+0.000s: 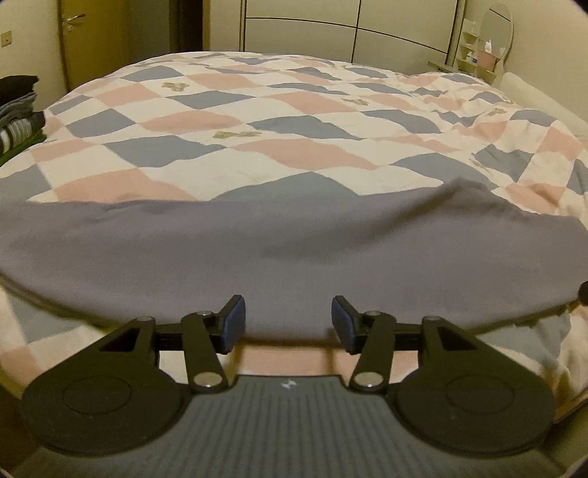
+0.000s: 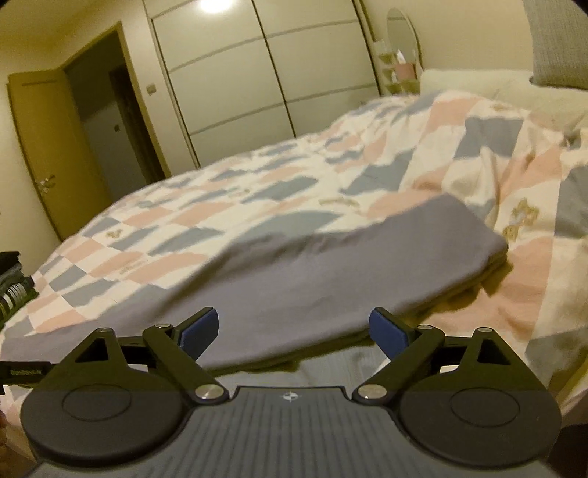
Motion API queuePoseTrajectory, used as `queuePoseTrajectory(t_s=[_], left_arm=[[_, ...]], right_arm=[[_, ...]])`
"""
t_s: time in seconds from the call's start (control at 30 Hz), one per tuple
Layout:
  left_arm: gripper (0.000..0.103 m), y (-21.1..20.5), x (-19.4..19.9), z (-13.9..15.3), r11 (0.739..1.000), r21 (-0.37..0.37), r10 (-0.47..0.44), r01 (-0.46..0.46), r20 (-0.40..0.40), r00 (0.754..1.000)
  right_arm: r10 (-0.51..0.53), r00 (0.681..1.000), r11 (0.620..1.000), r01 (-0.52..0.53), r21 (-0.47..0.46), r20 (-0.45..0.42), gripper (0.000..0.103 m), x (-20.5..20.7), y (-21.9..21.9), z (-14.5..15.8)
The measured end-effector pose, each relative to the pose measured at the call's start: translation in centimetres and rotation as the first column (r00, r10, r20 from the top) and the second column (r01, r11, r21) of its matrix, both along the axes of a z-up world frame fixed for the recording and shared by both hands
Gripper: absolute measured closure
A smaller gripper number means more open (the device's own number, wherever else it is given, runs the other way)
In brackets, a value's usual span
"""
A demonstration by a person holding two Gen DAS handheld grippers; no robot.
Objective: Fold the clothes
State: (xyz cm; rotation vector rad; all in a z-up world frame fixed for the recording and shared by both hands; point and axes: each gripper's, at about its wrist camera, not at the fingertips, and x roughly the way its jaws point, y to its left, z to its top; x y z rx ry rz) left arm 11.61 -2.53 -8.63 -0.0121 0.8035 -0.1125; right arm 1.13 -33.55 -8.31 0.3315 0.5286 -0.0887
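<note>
A grey garment [image 1: 279, 250] lies folded flat across the near part of a checked bedspread [image 1: 257, 121]. In the left wrist view my left gripper [image 1: 288, 323] hovers at the garment's near edge, jaws apart, with nothing between the blue pads [image 1: 233, 323]. In the right wrist view the same grey garment [image 2: 330, 272] stretches away to the right, its far end a thick folded edge. My right gripper [image 2: 294, 332] stands wide open just before the garment's near edge, and its pads [image 2: 389, 332] touch no cloth.
A stack of folded dark and striped clothes [image 1: 18, 114] sits at the left edge of the bed. Beyond the bed stand a sliding wardrobe [image 2: 257, 73], an open door [image 2: 47, 154] and a shelf with a round mirror [image 1: 492, 33]. A pillow [image 2: 477, 81] lies at the head.
</note>
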Motion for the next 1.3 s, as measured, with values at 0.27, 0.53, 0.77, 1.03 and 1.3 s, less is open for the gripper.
queuePoseTrajectory(t_s=[0.27,0.53,0.77,1.03,1.3], left_arm=[[0.056,-1.5,1.9,1.0,0.998,0.048,-0.042,0.045,-0.062,0.997],[0.058,2.2,-3.2,-0.3,0.998,-0.056,-0.030,0.026,-0.080,0.996],[0.056,10.7,-7.5,1.3,0.963,-0.220,0.151,-0.157,-0.047,0.987],[0.058,22.5,-6.5,1.0,0.801,-0.423,0.440,-0.422,-0.060,0.896],[0.060,28.5,-4.5,-2.3,0.616,-0.564,0.573,-0.550,-0.158,0.804]], right_arm=[[0.055,0.998,0.997,-0.054,0.063,-0.027,0.013,4.0,1.0,-0.5],[-0.014,0.996,0.997,0.007,0.074,0.084,0.013,-1.0,2.5,0.2],[0.013,0.998,0.996,-0.017,0.086,0.055,0.013,-5.0,4.0,2.0],[0.067,0.996,0.991,-0.073,0.111,0.065,0.012,-5.9,5.6,3.1],[0.067,0.998,0.990,-0.065,0.127,-0.012,0.012,-3.4,5.2,0.9]])
